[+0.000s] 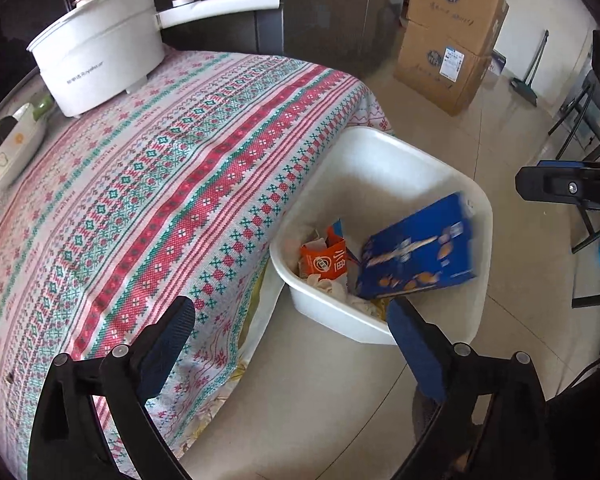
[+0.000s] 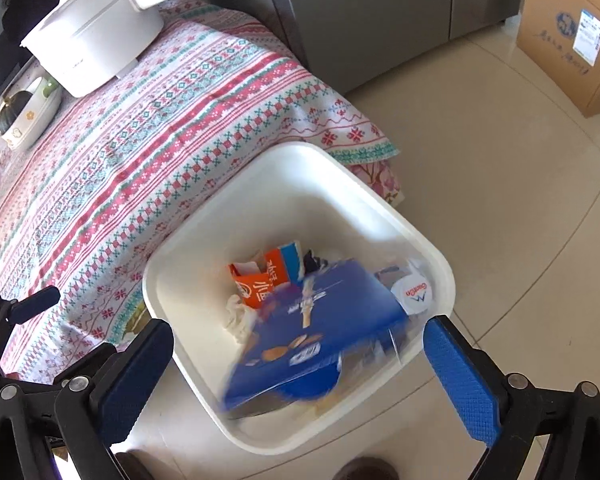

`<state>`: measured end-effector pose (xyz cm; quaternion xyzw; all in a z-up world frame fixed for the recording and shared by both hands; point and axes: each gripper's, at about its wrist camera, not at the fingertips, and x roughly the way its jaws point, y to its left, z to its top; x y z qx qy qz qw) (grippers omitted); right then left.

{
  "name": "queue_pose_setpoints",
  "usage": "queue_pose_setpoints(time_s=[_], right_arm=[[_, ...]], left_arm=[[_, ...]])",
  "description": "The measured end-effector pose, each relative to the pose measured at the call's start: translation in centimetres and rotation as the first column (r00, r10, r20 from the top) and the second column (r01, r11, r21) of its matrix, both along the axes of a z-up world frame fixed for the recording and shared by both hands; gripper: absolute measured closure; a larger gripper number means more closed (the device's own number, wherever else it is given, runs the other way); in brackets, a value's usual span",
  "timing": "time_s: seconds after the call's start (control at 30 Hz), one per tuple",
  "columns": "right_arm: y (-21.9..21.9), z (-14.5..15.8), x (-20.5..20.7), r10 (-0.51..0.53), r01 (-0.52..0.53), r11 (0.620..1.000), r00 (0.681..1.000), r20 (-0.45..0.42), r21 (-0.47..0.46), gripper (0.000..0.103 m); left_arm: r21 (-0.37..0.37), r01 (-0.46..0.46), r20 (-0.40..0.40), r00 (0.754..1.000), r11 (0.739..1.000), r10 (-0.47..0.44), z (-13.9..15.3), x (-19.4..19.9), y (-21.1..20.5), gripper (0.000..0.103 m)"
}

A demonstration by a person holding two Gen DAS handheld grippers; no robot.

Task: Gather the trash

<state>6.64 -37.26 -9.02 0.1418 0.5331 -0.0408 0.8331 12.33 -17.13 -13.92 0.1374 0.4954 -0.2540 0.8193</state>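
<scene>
Blue snack box (image 2: 316, 328) sits tilted inside the white bin (image 2: 204, 240), motion-blurred in the right wrist view, lower centre of frame; in the left wrist view the same blue snack box (image 1: 418, 250) leans against the bin's right wall, right of centre. Next to it in the bin: an orange carton (image 2: 256, 284) toward the upper left of the contents, crumpled white tissue (image 2: 236, 316) just left of the box, a round white lid with a logo (image 2: 414, 294) at the box's right — all loose trash on the bin floor. White bin (image 1: 380, 152) stands on the tiled floor (image 2: 500, 200), its rim touching or just beside the hanging edge of the patterned tablecloth (image 2: 140, 140) on the desk. Right claw (image 2: 296, 354) open wide above the bin, nothing between its blue pads (image 2: 460, 372), box not touched. Left claw (image 1: 292, 344) also open wide, empty, over the desk edge and floor at the bottom of its frame; the left claw's tip also shows at the left edge of the right wrist view. Farther out on the desk: a white electric pot (image 1: 96, 60) upper left, a small white dish (image 1: 12, 148) at the left edge. Cardboard boxes (image 1: 452, 36) stacked upper right — dark cabinet (image 2: 360, 12) behind the desk.
</scene>
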Motion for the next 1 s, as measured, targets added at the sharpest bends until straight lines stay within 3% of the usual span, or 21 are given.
queue_pose_setpoints(time_s=[0.13,0.37,0.5,0.73,0.87,1.0], right_arm=[[1.7,0.9,-0.3,0.042,-0.04,0.997,0.999,0.024,-0.065,0.0],[4.9,2.2,-1.8,0.079,-0.073,0.993,0.995,0.066,-0.098,0.0],[7.4,3.0,-3.4,0.116,-0.102,0.986,0.988,0.098,-0.13,0.0],[10.7,4.9,-7.4,0.122,-0.08,0.976,0.971,0.205,-0.202,0.0],[12.1,5.6,-10.2,0.101,-0.038,0.974,0.956,0.276,-0.223,0.0],[14.2,6.3,-12.3,0.144,-0.036,0.95,0.931,0.335,-0.309,0.0]], left_arm=[[-0.018,-0.018,0.016,1.0,1.0,0.019,1.3,-1.2,1.5,0.003],[-0.084,-0.089,0.052,0.994,0.992,0.094,4.1,-4.3,5.1,0.0],[-0.083,-0.152,0.08,0.984,0.985,0.158,5.1,-6.5,7.1,0.0],[-0.126,-0.333,0.176,0.919,0.934,0.351,7.1,-10.9,11.2,0.0],[-0.126,-0.388,0.239,0.881,0.913,0.408,7.8,-13.5,12.6,0.0],[-0.156,-0.404,0.264,0.863,0.902,0.432,8.6,-15.4,13.5,0.0]])
